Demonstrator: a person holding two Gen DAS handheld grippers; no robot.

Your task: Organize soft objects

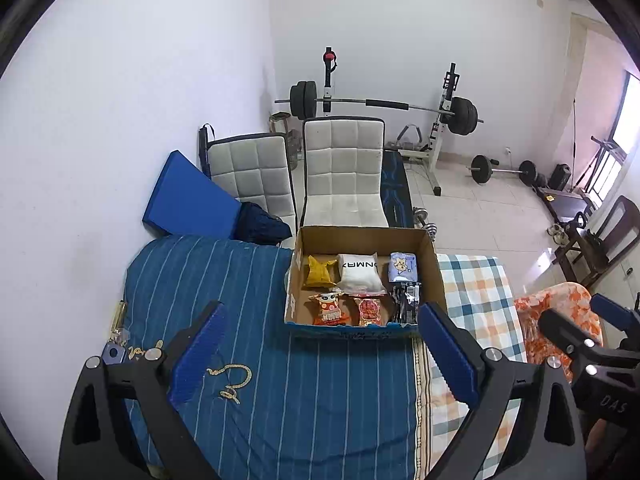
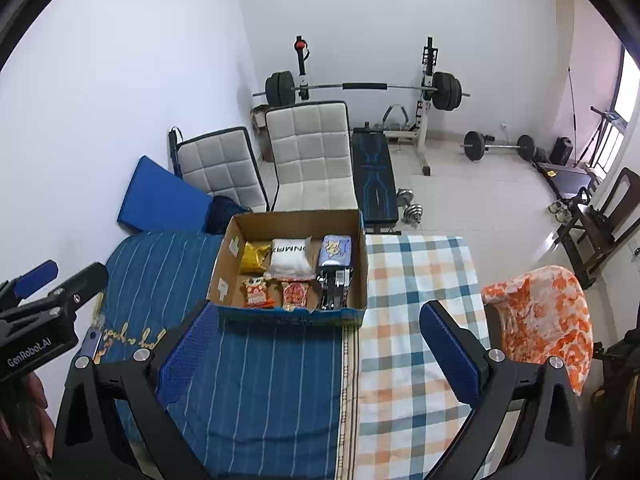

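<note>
A cardboard box (image 1: pixel 362 236) (image 2: pixel 296 218) stands on the bed ahead of both grippers. Inside lie a yellow packet (image 1: pixel 319 271) (image 2: pixel 255 257), a white pouch (image 1: pixel 358 274) (image 2: pixel 289 260), a blue-white pack (image 1: pixel 403 266) (image 2: pixel 335 250), two red-orange snack bags (image 1: pixel 330 309) (image 2: pixel 258 292) and a black packet (image 1: pixel 406 303) (image 2: pixel 333 289). My left gripper (image 1: pixel 320 356) is open and empty, short of the box. My right gripper (image 2: pixel 316 354) is open and empty, also short of the box. Each gripper shows at the edge of the other's view.
The bed has a blue striped cover (image 1: pixel 260 360) (image 2: pixel 260 380) and a checked cloth (image 1: pixel 476 292) (image 2: pixel 412 300). An orange floral fabric (image 2: pixel 544 320) (image 1: pixel 556 312) drapes at the right. Keys (image 1: pixel 116 344) lie at the left. White chairs (image 1: pixel 342 168), a blue mat and a barbell rack (image 1: pixel 384 104) stand beyond.
</note>
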